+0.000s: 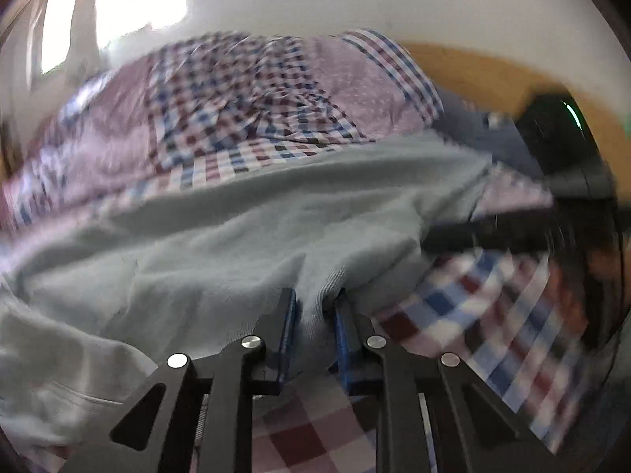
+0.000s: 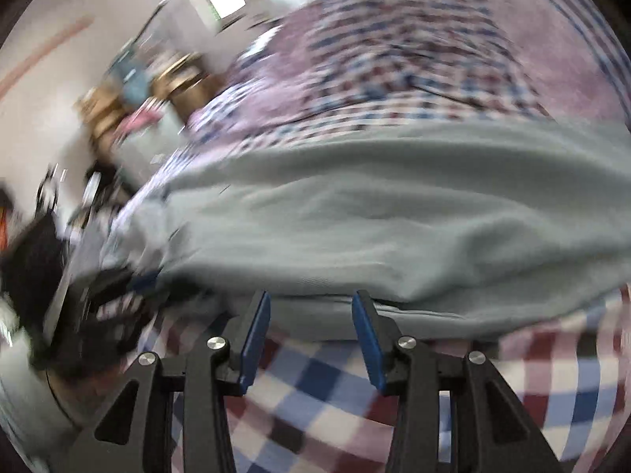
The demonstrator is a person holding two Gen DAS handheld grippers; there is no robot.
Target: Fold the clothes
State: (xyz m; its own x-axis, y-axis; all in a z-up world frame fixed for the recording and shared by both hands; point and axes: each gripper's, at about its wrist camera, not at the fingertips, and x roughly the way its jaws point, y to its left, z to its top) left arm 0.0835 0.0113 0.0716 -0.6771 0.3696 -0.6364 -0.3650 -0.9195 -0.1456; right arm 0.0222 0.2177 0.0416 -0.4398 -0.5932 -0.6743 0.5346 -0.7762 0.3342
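Observation:
A pale grey-green garment (image 1: pixel 244 228) lies spread over a checked bedspread (image 1: pixel 221 118). My left gripper (image 1: pixel 314 307) is shut on a ribbed edge of the garment, which bunches up between the blue pads. In the right wrist view the same garment (image 2: pixel 394 213) stretches across the middle of the picture. My right gripper (image 2: pixel 311 307) stands open at the garment's near hem, its pads apart with only the hem and the checked bedspread (image 2: pixel 315 394) showing between them. Both views are blurred by motion.
A wooden headboard or bed frame (image 1: pixel 473 75) and a dark object (image 1: pixel 560 134) lie at the right in the left wrist view. In the right wrist view, cluttered shelves or furniture (image 2: pixel 130 90) and dark blurred things (image 2: pixel 35 260) stand left of the bed.

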